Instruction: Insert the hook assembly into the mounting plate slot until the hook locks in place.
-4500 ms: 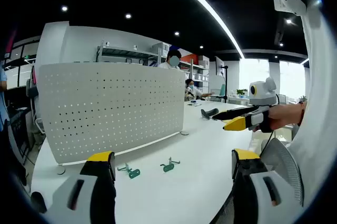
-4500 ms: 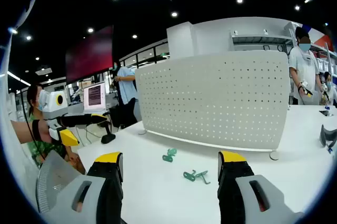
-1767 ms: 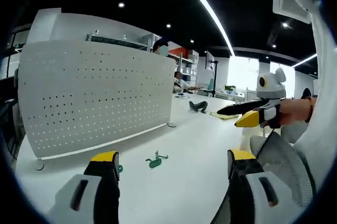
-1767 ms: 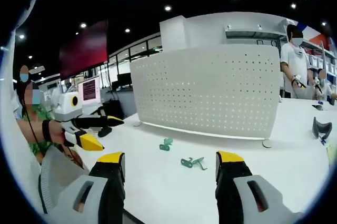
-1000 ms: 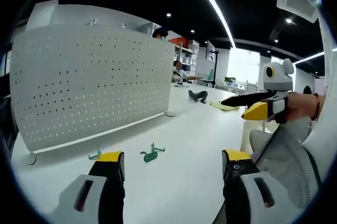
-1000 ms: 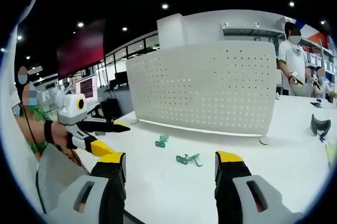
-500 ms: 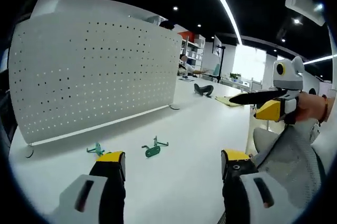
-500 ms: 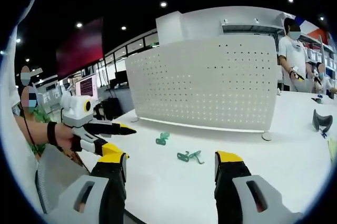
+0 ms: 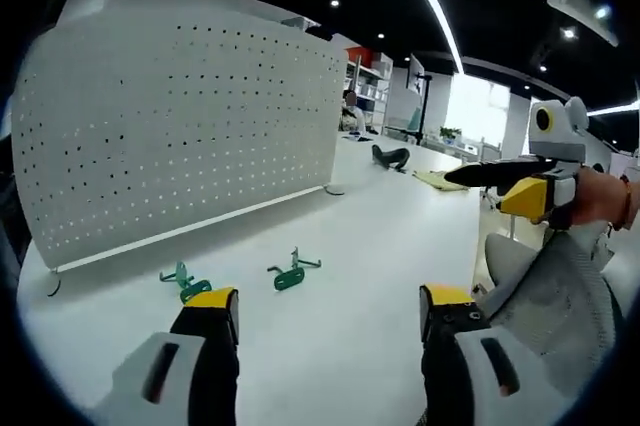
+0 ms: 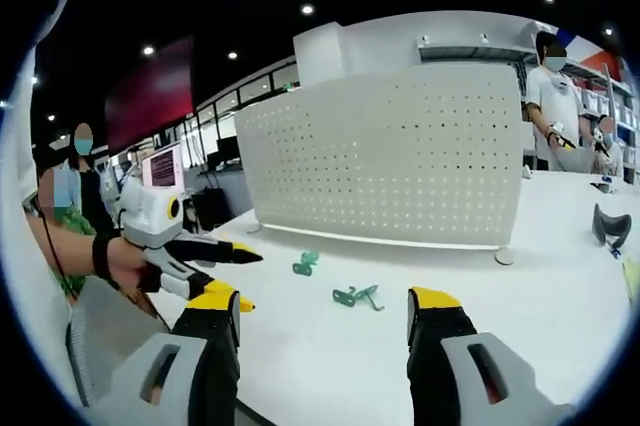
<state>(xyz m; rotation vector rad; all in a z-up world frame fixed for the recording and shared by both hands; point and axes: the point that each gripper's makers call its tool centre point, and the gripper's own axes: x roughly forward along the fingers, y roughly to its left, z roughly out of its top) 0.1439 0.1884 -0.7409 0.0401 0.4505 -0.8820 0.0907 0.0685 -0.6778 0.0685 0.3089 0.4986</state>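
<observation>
White perforated mounting plate (image 9: 180, 126) stands upright on the desk (image 9: 380, 246); two green hooks (image 9: 290, 274) lie near its base. Left gripper (image 9: 325, 311) and right gripper (image 10: 318, 308) hover empty, jaws apart.

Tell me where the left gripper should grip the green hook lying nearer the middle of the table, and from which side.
Probably from above, jaws straddling the flat green base of the hook, not the thin prongs. It lies flat on the white table, prongs pointing toward the pegboard, so little height offers from the side. The left gripper is open, short of it.
</observation>
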